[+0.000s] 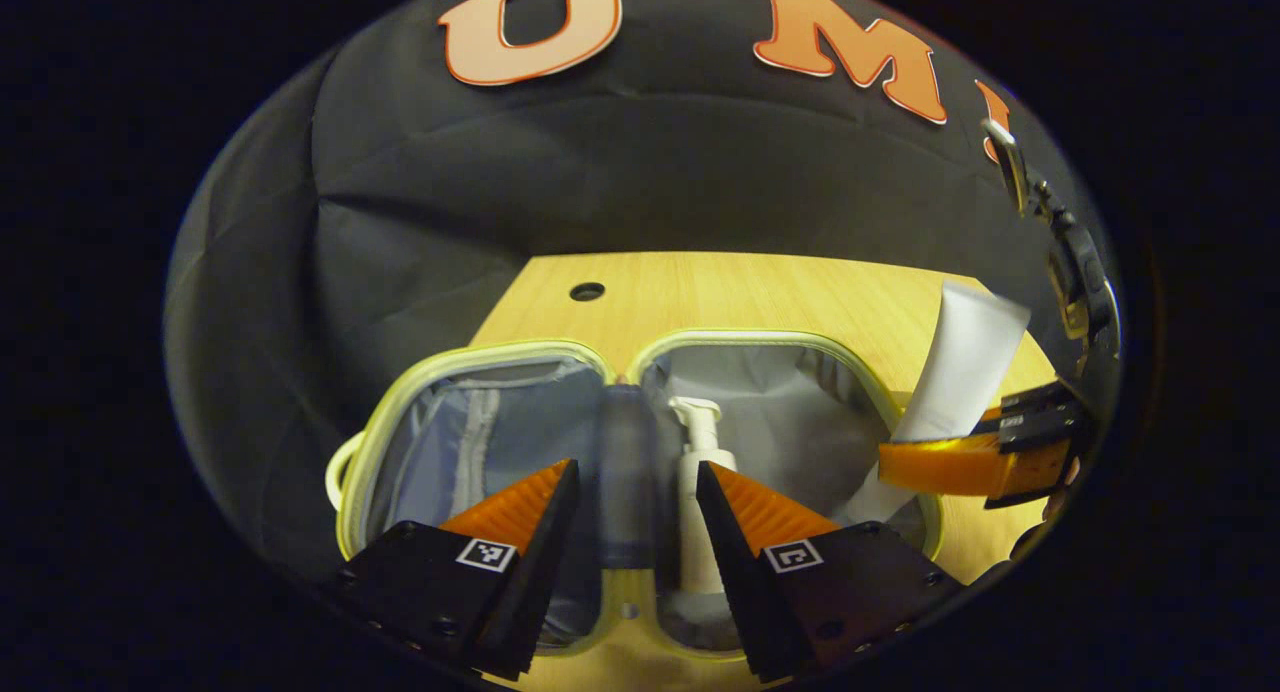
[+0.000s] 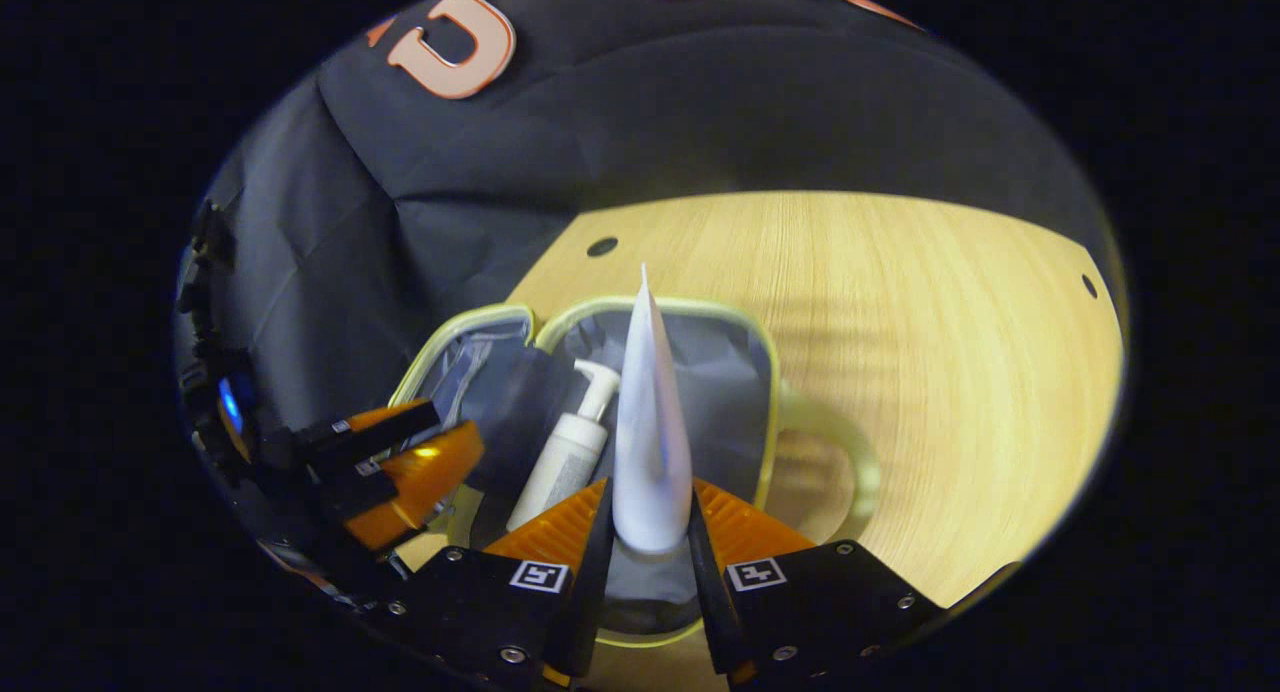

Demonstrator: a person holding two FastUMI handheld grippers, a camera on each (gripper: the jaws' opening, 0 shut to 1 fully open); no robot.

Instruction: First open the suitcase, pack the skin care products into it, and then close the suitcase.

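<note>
A: Left gripper view first. Where does everything sit around the suitcase?

B: The suitcase [image 1: 400, 422] lies open flat on the wooden table [image 1: 740, 292], two grey-lined halves with a pale yellow-green rim. The left gripper [image 1: 636, 492] hangs over its middle, fingers spread apart and holding nothing. A dark translucent bottle [image 1: 626, 472] lies along the hinge between the halves. Just beside it, in the half on the right of the picture, lies a white pump bottle [image 1: 697, 472].

A: And the other claw?

B: The right gripper [image 1: 925, 469] comes in over the outer edge of that same half, clamped on a white tube [image 1: 965, 362] that stands tilted above the lining.

A: Now the right gripper view.

B: The right gripper [image 2: 650, 517] has both fingers pressed on the tube [image 2: 648, 422] near its cap end, flat crimped end pointing up and away, over the suitcase [image 2: 765, 372] half nearer the bare table [image 2: 900, 322]. The pump bottle [image 2: 570, 452] lies in that half, beside the tube. The left gripper [image 2: 400, 462] sits over the far half; I cannot tell its spread from here.
</note>
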